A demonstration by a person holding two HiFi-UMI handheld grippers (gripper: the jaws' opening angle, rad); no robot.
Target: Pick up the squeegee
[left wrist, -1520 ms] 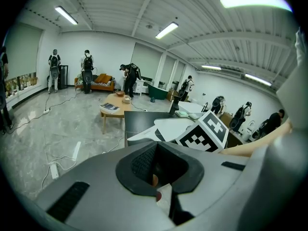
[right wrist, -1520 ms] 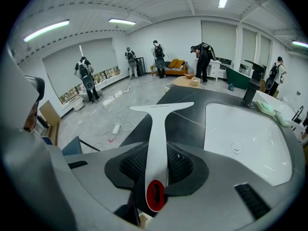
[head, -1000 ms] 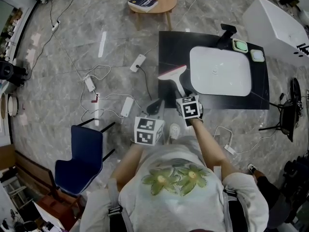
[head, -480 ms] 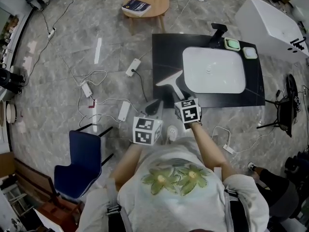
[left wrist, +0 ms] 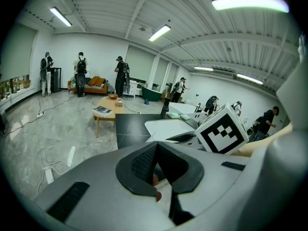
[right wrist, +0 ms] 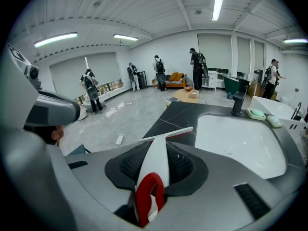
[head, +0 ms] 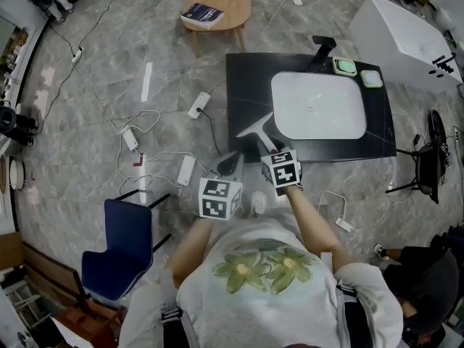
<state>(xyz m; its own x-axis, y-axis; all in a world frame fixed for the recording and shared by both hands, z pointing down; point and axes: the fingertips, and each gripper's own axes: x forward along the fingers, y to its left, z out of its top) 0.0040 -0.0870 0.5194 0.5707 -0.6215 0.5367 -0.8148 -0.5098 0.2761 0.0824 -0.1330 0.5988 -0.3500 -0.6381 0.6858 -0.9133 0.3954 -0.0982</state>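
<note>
Right gripper view alone shows right gripper (right wrist: 162,146) jaws clamped on one white, red-looped plastic squeegee (right wrist: 156,173). Left gripper (left wrist: 157,146) jaws together, empty. One black worktop (head: 246,85).

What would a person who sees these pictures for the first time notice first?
The white squeegee with its red handle end, clamped in the right gripper, its blade over the left part of the black counter. Just right of it sits the large white sink.
</note>
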